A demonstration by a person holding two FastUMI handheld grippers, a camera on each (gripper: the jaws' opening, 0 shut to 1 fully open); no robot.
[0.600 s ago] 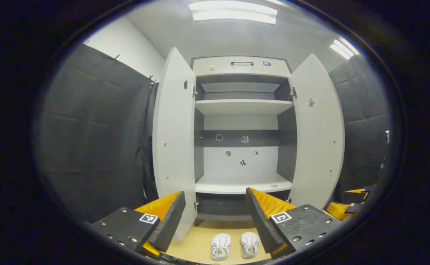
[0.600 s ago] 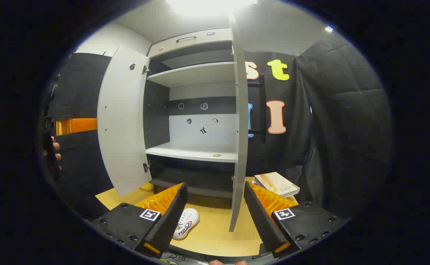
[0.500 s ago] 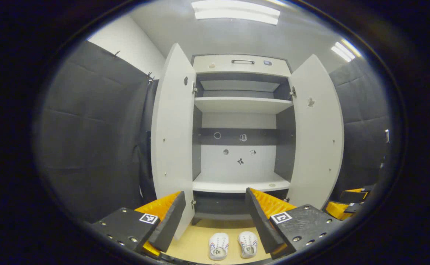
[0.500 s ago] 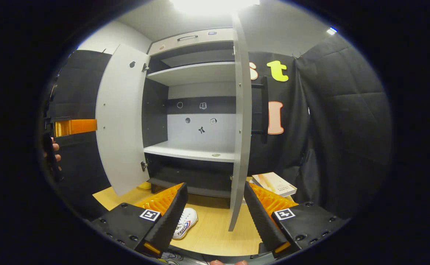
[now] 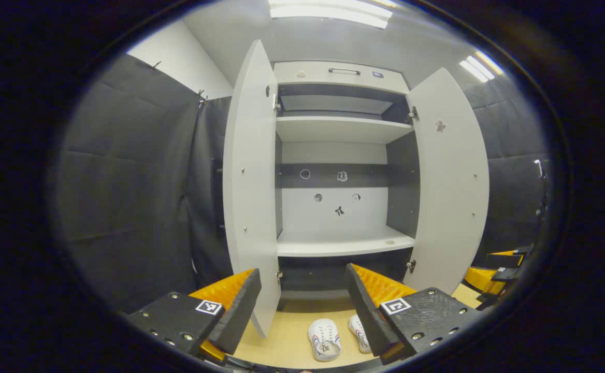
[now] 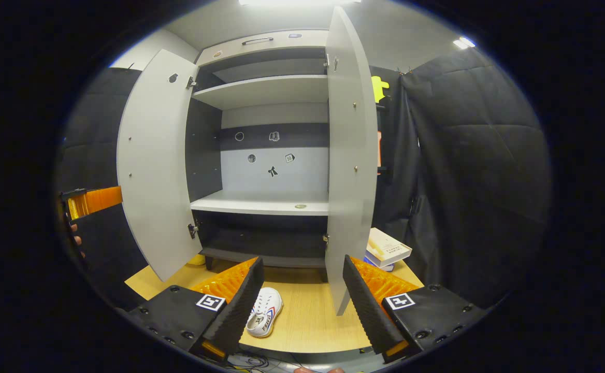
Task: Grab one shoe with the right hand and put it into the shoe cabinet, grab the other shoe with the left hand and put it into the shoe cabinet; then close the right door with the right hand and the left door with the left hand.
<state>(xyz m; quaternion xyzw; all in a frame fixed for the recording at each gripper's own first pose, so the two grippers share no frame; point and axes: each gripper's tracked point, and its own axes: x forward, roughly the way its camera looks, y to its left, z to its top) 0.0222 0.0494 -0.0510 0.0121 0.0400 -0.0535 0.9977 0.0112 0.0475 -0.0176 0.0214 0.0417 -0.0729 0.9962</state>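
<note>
Left gripper (image 5: 302,305) held wide open and empty, fingers spread apart, aimed level at the open shoe cabinet (image 5: 341,83); right gripper (image 6: 300,305) likewise spread open with nothing between its fingers, facing the same cabinet from farther to the right. Square black-and-white marker tags on top of each finger block, patterns only, no readable words. Two white shoes (image 5: 325,339) side by side on the light wooden floor (image 5: 292,342) in front of the cabinet, low between the left gripper's fingers, toes toward the cabinet, the right-hand one partly hidden behind the finger. One shoe (image 6: 264,312) seen from the right gripper view, lying just beside its left finger, red and blue stripes and small lettering on the side, too small to read. Left door (image 5: 250,197) and right door (image 5: 450,181) both swung out, shelves bare apart from a small round thing on the lower shelf (image 5: 344,243). Small stickers on the back panel, unreadable. Books (image 6: 388,247) stacked on the floor right of the cabinet, cover text too blurred to read. Other gripper and some fingertips of the hand (image 6: 76,240) holding it at the far left edge of the right gripper view
</note>
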